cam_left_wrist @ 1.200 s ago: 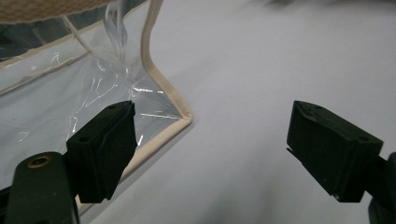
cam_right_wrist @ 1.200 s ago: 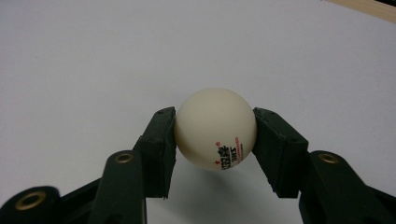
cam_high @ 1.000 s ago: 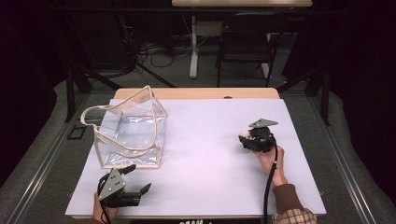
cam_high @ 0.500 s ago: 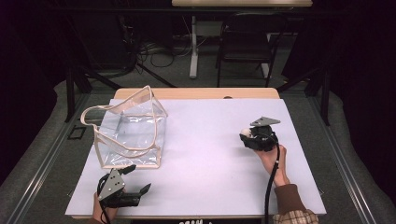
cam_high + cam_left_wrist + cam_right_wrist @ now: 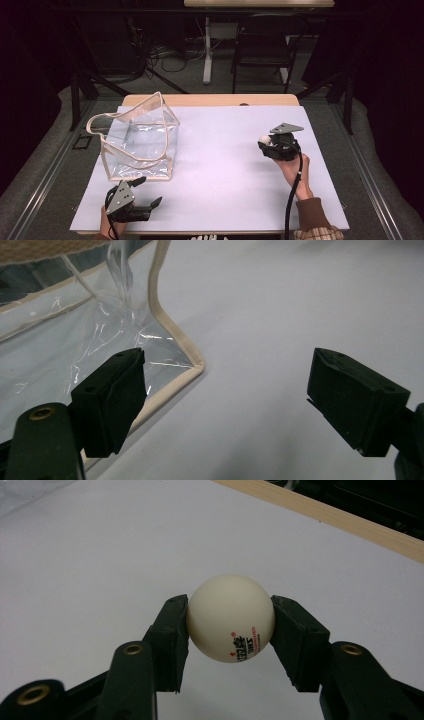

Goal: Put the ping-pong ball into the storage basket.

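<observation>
Sitting pinched between the two black pads of the right gripper (image 5: pixel 230 630), the small cream-white table-tennis ball with red and black print (image 5: pixel 231 625) is clear of the pale lilac table cover (image 5: pixel 225 165) on the right side of the table, so the pickup looks done. What seems left is the carry across to the clear plastic bag with beige fabric trim (image 5: pixel 137 142), which stands open at the left with nothing visible inside, and the drop into it. Beside that bag's near corner, the left gripper (image 5: pixel 240 405) waits with jaws wide apart and empty, perhaps to steady the bag.

Left gripper (image 5: pixel 220 395) agape, right gripper (image 5: pixel 230 630) (apparently raised) clamped.
</observation>
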